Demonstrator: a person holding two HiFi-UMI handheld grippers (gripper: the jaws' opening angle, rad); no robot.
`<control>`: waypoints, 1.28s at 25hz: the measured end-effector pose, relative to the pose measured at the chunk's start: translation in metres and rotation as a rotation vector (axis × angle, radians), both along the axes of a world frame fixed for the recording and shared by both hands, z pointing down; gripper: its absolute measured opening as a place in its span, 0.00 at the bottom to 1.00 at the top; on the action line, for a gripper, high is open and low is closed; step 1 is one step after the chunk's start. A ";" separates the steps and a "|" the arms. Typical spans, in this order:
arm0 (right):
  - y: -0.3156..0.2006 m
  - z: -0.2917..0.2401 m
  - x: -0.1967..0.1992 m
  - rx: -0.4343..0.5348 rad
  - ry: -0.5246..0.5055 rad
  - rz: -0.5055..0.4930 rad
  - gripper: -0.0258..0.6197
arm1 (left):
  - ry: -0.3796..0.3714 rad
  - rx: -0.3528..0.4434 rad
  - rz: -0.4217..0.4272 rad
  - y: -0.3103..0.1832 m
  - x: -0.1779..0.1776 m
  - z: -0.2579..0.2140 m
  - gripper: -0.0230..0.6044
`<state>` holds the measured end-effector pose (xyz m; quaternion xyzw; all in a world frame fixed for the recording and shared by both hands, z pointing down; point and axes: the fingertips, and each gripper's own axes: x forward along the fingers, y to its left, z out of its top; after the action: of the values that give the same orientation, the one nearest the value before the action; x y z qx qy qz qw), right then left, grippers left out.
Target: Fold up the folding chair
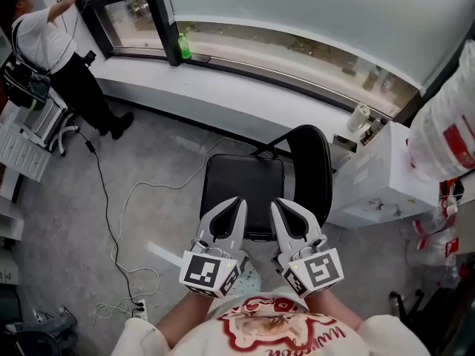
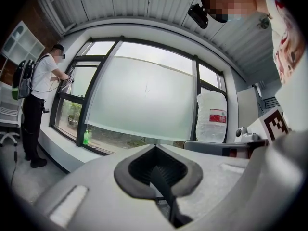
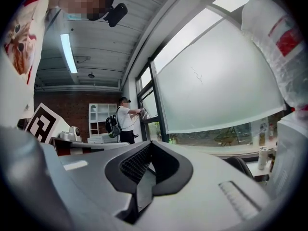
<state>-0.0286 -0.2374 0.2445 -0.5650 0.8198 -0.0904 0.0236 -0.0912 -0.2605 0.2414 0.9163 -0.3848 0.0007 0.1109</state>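
**Folding chair** (image 1: 241, 188): black, unfolded, seat flat, backrest (image 1: 315, 165) upright at 3 o'clock of the seat. I judge folding not yet begun.

**Left gripper** (image 1: 238, 200): jaws together, empty. The seat lies at its 12 o'clock.

**Right gripper** (image 1: 277, 202): jaws together, empty, just beside the left one. The backrest lies at its 1 o'clock.

I hold both level and paired over the seat's near edge, probably as an approach.

Head view steeply down on chair (image 1: 242, 191); gripper views level, share window (image 2: 144, 100).
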 end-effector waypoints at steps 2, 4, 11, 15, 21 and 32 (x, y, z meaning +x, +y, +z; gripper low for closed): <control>0.004 0.008 0.005 -0.010 0.003 0.018 0.08 | 0.001 -0.003 0.014 0.002 0.004 0.008 0.04; 0.010 0.016 0.010 -0.019 -0.003 0.033 0.08 | 0.000 -0.014 0.019 0.008 0.008 0.016 0.04; 0.046 0.038 0.020 -0.070 -0.016 0.050 0.08 | -0.006 -0.051 0.013 0.046 0.013 0.031 0.04; 0.065 0.043 0.021 -0.063 -0.036 0.053 0.08 | -0.007 -0.042 0.001 0.068 0.014 0.038 0.04; 0.094 0.077 0.018 -0.113 -0.040 0.037 0.08 | -0.047 -0.078 -0.021 0.103 0.005 0.068 0.04; 0.101 0.107 -0.005 -0.142 -0.018 0.090 0.08 | -0.043 -0.113 0.023 0.099 -0.021 0.104 0.04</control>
<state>-0.0341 -0.1368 0.3513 -0.6009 0.7847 -0.1522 -0.0050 -0.1117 -0.1612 0.3459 0.9127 -0.3760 0.0433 0.1540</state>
